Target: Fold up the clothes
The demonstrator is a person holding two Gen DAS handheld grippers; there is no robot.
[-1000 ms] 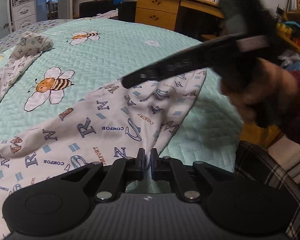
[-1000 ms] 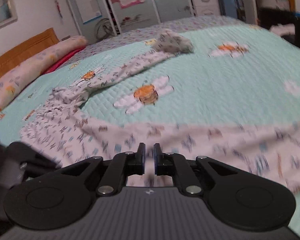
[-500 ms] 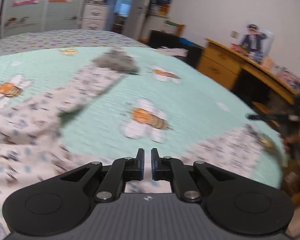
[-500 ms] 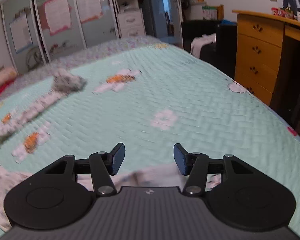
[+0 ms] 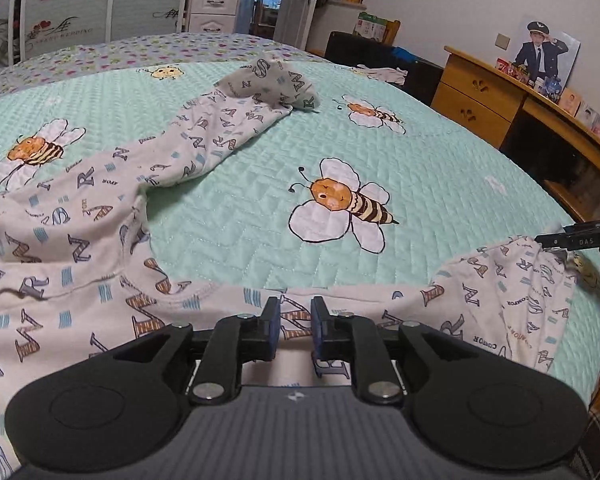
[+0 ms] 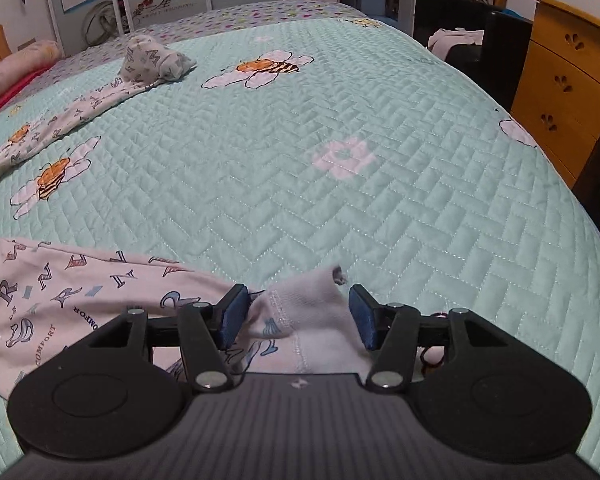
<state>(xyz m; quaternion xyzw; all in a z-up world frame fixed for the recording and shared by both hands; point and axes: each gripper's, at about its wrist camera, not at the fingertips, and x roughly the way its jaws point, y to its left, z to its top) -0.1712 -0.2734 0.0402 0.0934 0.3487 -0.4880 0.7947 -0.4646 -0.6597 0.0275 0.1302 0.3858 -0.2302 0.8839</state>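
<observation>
Right claw (image 6: 294, 318) is spread wide, jaws just opened, with the hem of the letter-print pajamas (image 6: 60, 300) lying loose between them. Left claw (image 5: 292, 322) has just cracked open over the same cloth, not pinching it. Pajamas sprawl along the near edge of the bee quilt (image 6: 300, 160). Before folding, I'd flatten everything and regrip the corners evenly.

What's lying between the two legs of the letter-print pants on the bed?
Only bare mint quilted bedspread with a printed bee, seen in the left wrist view.
</observation>
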